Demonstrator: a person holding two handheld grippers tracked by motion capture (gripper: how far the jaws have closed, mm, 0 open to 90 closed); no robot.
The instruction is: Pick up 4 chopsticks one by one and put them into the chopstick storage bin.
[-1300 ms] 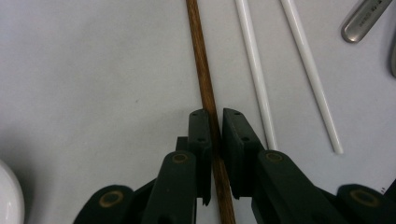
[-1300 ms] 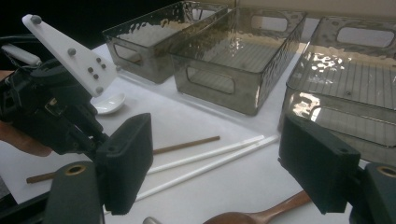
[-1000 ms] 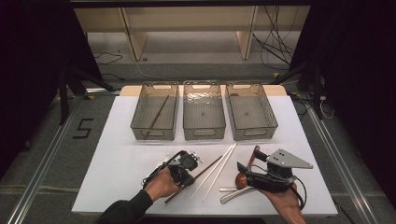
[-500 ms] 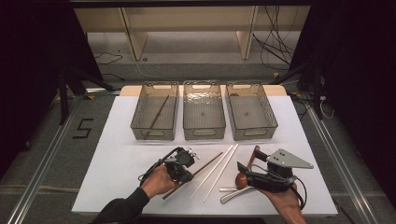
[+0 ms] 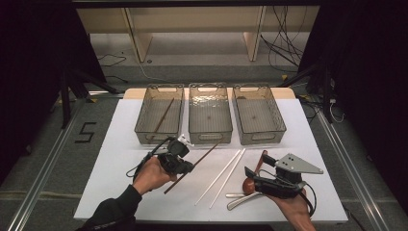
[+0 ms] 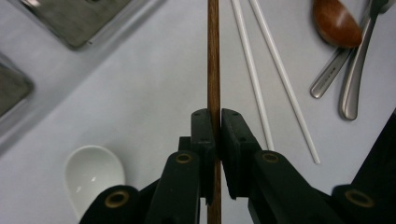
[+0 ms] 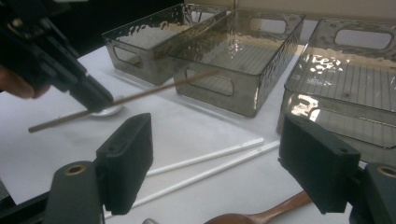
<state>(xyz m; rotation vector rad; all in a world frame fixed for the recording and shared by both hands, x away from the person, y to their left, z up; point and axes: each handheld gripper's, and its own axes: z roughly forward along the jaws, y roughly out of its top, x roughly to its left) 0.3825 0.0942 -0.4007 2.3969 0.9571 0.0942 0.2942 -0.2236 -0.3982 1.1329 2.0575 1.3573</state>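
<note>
Left gripper [image 6: 214,121] clenched on the thin brown wooden chopstick [image 6: 213,56]

Chopstick runs up the frame's centre between the jaws; right gripper [image 7: 215,161] released, lower frame, above the white surface [image 7: 56,144].

From overhead, the high view faces toward twelve o'clock across the white table [image 5: 120,144], fairly far off. The left gripper view looks steeply down, close to the brown chopstick [image 6: 213,56]. The right gripper view sits low, facing toward eleven o'clock at the bins [image 7: 233,56]. All three share the white chopsticks [image 5: 226,175].
</note>
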